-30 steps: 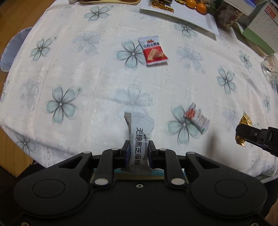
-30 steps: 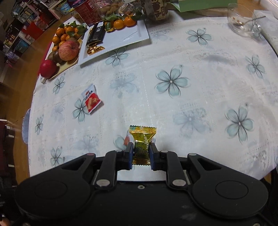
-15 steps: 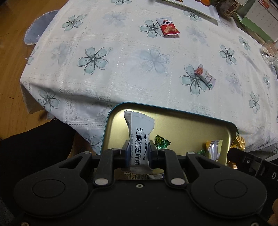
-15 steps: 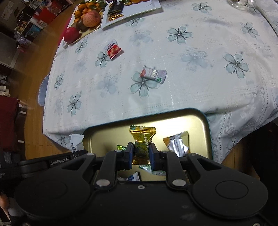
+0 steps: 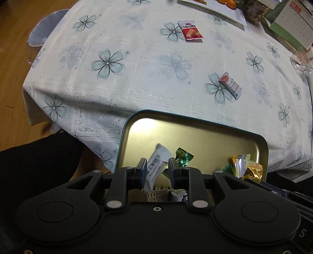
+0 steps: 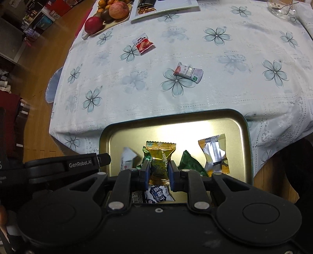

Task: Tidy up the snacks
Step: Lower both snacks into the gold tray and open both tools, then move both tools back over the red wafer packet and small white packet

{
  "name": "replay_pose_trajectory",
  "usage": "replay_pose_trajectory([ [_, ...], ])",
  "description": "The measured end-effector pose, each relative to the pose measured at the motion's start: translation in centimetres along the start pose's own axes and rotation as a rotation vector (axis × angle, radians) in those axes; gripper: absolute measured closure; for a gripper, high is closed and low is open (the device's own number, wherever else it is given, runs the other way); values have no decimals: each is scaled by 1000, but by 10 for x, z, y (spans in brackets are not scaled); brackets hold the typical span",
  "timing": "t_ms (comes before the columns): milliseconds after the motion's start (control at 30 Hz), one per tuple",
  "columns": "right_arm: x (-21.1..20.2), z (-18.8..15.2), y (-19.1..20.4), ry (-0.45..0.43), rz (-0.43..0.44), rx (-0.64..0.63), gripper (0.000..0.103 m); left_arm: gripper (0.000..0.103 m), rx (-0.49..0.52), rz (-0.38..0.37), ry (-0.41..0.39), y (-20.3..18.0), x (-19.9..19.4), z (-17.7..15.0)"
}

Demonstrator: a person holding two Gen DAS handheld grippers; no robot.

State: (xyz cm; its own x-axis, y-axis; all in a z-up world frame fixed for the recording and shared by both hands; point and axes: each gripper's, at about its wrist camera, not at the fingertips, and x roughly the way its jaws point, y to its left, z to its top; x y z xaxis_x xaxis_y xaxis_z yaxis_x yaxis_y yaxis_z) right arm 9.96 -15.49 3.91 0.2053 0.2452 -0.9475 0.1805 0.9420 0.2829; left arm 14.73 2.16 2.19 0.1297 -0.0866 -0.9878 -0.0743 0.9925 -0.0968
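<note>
So the left tool (image 5: pixel 156 166) has just been opening its jaws — the white sesame-crisp packet (image 5: pixel 156 166) sits tilted and loose between them, over the gold tin tray (image 5: pixel 195 136). The right tool (image 6: pixel 158 169) has its pads pressed on a gold candy (image 6: pixel 160 156), gripping it upright over the same tray. Inside the tray there's a green candy (image 5: pixel 183 157), a silver-and-orange packet (image 6: pixel 214 154) and a blue-and-white packet (image 6: pixel 158 195) down near the right tool's fingers. The tray sits just off the near edge of the desk (image 5: pixel 137 58), which wears a white cloth with blue flowers. Still out on the cloth — a red wafer packet (image 5: pixel 190 31) farther back and a small white-and-orange packet (image 5: pixel 230 85) closer in. A fruit plate (image 6: pixel 109 13) sits at the far corner.
</note>
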Motion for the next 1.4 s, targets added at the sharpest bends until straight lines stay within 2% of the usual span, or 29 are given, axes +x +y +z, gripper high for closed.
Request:
replay_pose_trajectory([
  [100, 2, 2, -2, 4, 0, 18, 77, 70, 1, 11, 8, 2, 4, 0],
  [500, 12, 5, -9, 42, -36, 26, 76, 70, -7, 20, 75, 1, 16, 0],
  [700, 18, 11, -18, 59, -57, 38, 74, 70, 10, 41, 80, -3, 20, 3],
  [1033, 47, 29, -41, 153, -94, 88, 72, 70, 21, 59, 167, -7, 41, 17],
  [1100, 51, 34, -46, 165, -102, 98, 69, 70, 25, 74, 176, -9, 45, 21],
  [1167, 54, 41, -50, 164, -117, 95, 62, 69, 31, 87, 179, -12, 48, 25],
  [1300, 56, 53, -54, 107, -181, 76, 52, 69, 43, 97, 184, -17, 53, 34],
  [1400, 56, 65, -60, 100, -153, 94, 48, 69, 53, 105, 182, -21, 56, 43],
])
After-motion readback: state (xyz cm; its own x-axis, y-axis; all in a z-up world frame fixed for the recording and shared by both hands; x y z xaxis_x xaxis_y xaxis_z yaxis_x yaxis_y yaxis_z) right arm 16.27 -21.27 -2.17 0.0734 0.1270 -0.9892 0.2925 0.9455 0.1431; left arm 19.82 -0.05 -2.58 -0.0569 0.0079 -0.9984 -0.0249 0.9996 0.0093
